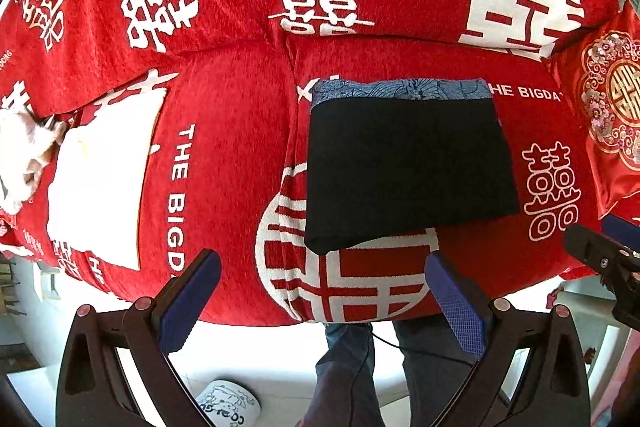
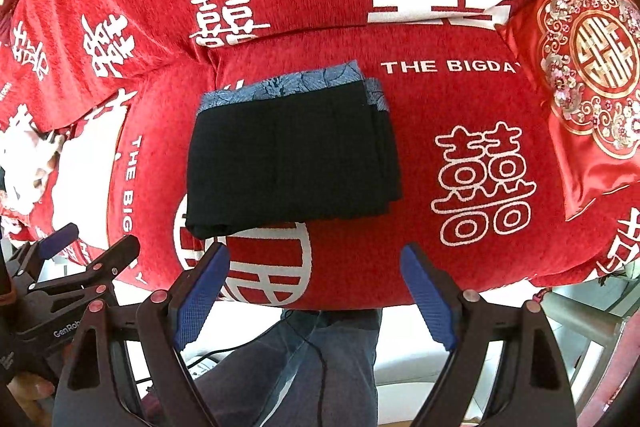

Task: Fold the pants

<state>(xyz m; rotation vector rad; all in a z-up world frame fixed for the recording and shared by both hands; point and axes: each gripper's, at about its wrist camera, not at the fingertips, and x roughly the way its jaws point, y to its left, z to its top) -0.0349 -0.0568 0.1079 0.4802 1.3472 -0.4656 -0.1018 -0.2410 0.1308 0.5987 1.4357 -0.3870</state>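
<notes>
The black pants (image 1: 408, 171) lie folded into a flat rectangle on the red sofa seat (image 1: 224, 155), with a blue patterned waistband (image 1: 400, 89) along the far edge. In the right wrist view the same folded pants (image 2: 292, 163) sit at centre. My left gripper (image 1: 322, 259) hangs open above the seat's front edge, nothing between its blue pads (image 1: 192, 299). My right gripper (image 2: 314, 251) is open too, above and just in front of the pants, holding nothing. Each gripper shows at the edge of the other's view.
The sofa cover is red with white characters and lettering. A red embroidered cushion (image 2: 588, 75) leans at the right end. White cloth (image 1: 100, 179) lies on the left seat. The person's jeans-clad legs (image 2: 312, 367) and a cable stand below the sofa front, beside a printed slipper (image 1: 228, 405).
</notes>
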